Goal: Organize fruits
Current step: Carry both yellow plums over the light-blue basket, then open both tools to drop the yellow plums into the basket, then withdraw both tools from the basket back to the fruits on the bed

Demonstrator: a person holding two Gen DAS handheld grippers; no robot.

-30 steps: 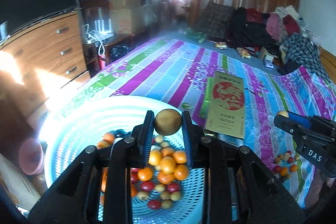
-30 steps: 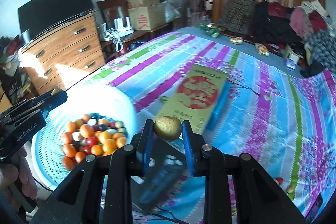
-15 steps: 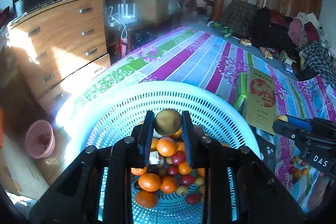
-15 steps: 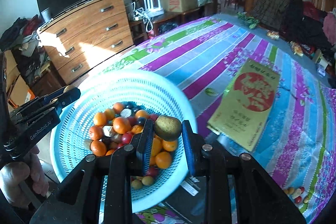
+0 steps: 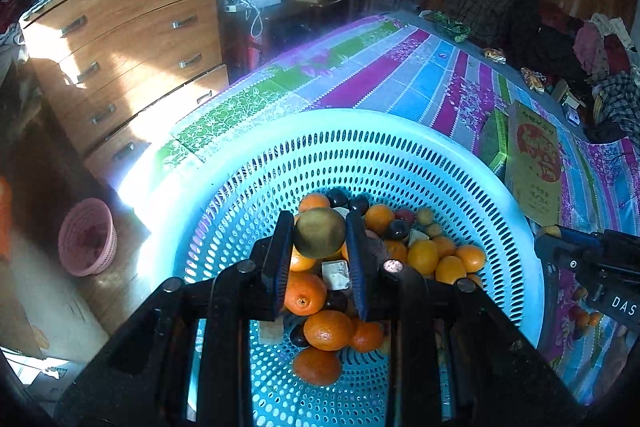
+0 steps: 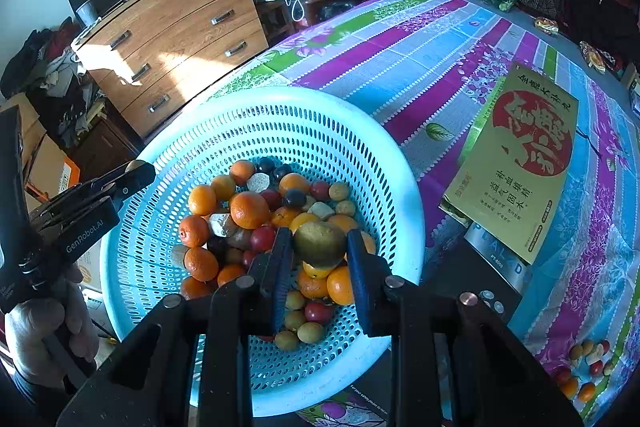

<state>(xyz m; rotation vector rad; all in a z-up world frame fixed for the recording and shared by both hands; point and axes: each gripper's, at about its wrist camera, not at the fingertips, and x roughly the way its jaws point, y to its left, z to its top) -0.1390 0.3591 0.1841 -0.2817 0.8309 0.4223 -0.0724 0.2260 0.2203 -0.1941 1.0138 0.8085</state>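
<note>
— Olive-brown and round, that small fruit (image 5: 320,238) is clamped between the blue pads of the left hand-held gripper (image 5: 320,247), jaws closed snug on both its sides. Where does it sit?

— Above the pile inside the pale blue perforated plastic basket (image 5: 360,131), not touching the heap. And the right hand-held gripper (image 6: 320,247)?

— Same story: pinched tight on a yellow-green rounded fruit (image 6: 320,243), held over the basket's near side, toward five o'clock of the bowl.

— What lies under them?

— Orange mandarins (image 6: 249,209), dark red and purple plum-like fruits (image 6: 263,238), little yellowish ones (image 6: 311,332) at six o'clock, plus a few pale cut chunks (image 6: 222,224). All heaped in the basket's bottom.

— Outside the basket?

— At two o'clock from it, a flat golden box with a red circle and black characters (image 6: 524,163) lies on the striped floral bedsheet of purple, blue and green (image 6: 420,43). At four o'clock, well apart, a small scatter of loose fruits (image 6: 580,371) rests on the sheet.

— Farther out?

— At ten o'clock stands a wooden chest of drawers with metal handles (image 6: 180,39). In the left wrist view a pink plastic bin (image 5: 86,237) sits on the floor at nine o'clock. A person's hand (image 6: 48,339) grips the left tool's handle at seven o'clock.
</note>
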